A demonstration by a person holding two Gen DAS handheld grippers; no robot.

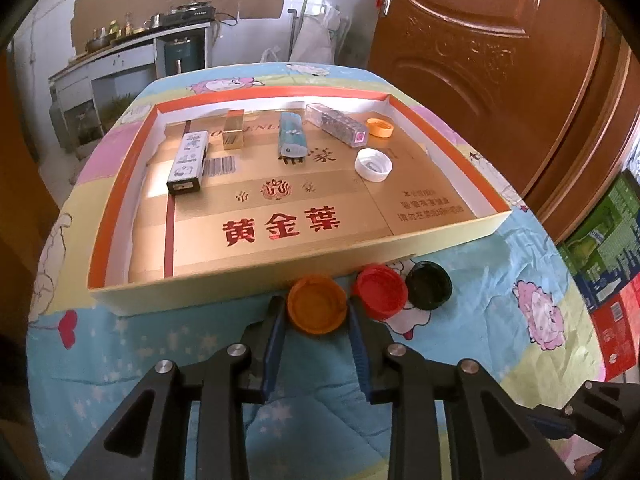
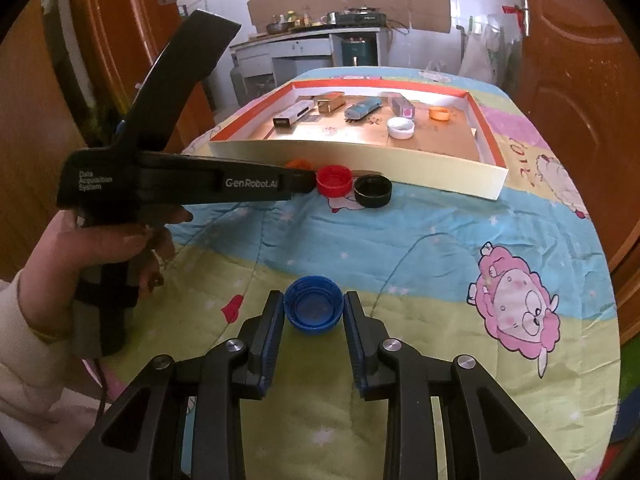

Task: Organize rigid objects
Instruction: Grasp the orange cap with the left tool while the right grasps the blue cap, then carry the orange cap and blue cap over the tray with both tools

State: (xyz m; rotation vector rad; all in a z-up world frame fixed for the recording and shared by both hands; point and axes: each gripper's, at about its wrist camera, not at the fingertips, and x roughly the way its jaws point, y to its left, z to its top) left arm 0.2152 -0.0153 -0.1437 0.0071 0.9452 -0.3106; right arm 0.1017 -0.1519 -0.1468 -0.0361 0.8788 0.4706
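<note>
My left gripper (image 1: 317, 306) is shut on an orange bottle cap (image 1: 317, 303), just in front of the tray's near wall (image 1: 280, 276). A red cap (image 1: 380, 290) and a black cap (image 1: 429, 285) lie on the cloth to its right. My right gripper (image 2: 314, 307) is shut on a blue cap (image 2: 314, 307), nearer the table's front. In the right wrist view the left gripper (image 2: 304, 178) sits beside the red cap (image 2: 334, 180) and the black cap (image 2: 373, 190). The tray holds a white cap (image 1: 373, 164), an orange cap (image 1: 380, 127) and several small boxes.
The tray (image 2: 360, 156) lies on a cartoon-print cloth (image 2: 440, 248) over a round table. Inside it are a grey box (image 1: 188, 162), a gold box (image 1: 233, 130), a teal pack (image 1: 291, 135) and a clear case (image 1: 338, 124). A wooden door (image 1: 500, 60) stands right.
</note>
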